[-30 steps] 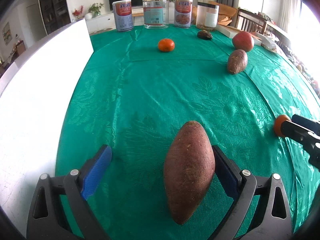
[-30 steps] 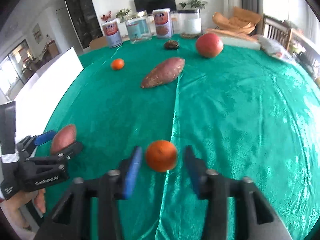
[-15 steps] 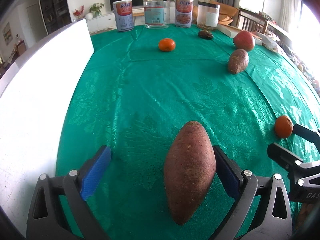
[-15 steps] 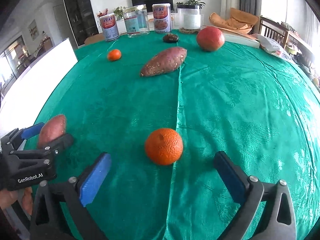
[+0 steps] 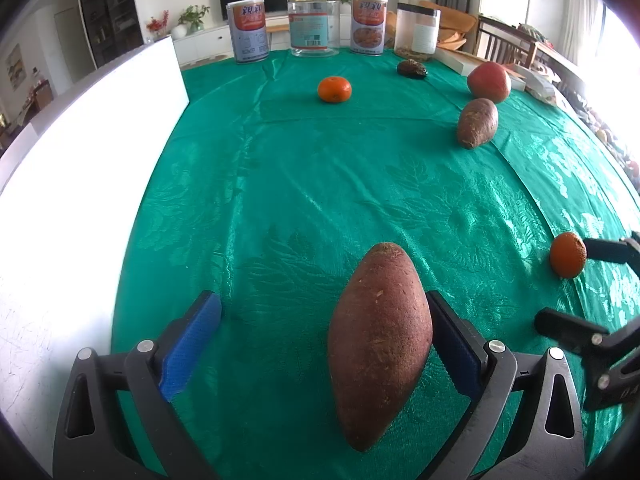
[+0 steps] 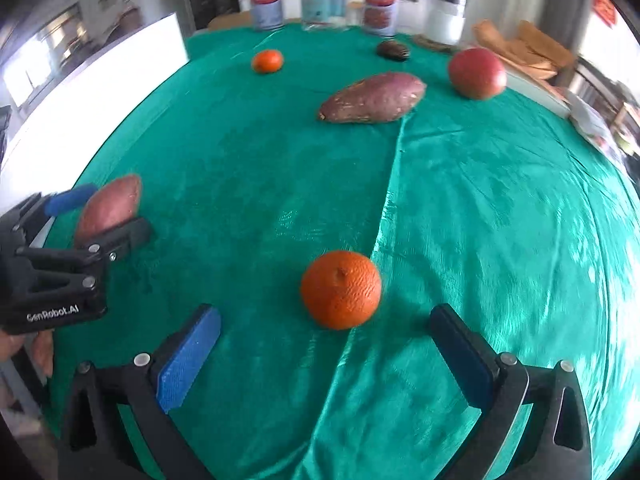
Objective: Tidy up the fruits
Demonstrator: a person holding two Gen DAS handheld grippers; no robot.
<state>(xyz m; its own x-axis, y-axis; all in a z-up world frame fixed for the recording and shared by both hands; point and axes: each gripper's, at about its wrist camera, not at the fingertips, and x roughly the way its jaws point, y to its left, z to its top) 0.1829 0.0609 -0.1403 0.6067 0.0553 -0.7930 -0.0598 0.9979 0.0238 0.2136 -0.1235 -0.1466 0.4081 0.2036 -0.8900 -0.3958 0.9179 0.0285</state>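
My left claw (image 5: 320, 344) stands wide apart near the surface's (image 5: 304, 184) near edge, with the near sweet potato (image 5: 380, 344) lying between the jaws. The potato sits against the right pad and well clear of the left one, so nothing presses it yet. If I close from here, I judge the left pad could shove it sideways before it bites, and its tapered ends could let it twist or slip out.

Further right along the near edge, my right claw (image 6: 324, 356) is spread as wide as it goes, and the near orange (image 6: 340, 288) rests free on the cloth just ahead of the pads, touching neither. It is round, and the cloth has a raised fold running beside it, so a nudge from either pad could send it rolling toward the edge.

The two claws are near each other, so swinging either one carelessly risks a knock. Toward the far edge wait a small orange (image 5: 334, 89), a second sweet potato (image 6: 372, 98) and an apple (image 6: 476, 73).
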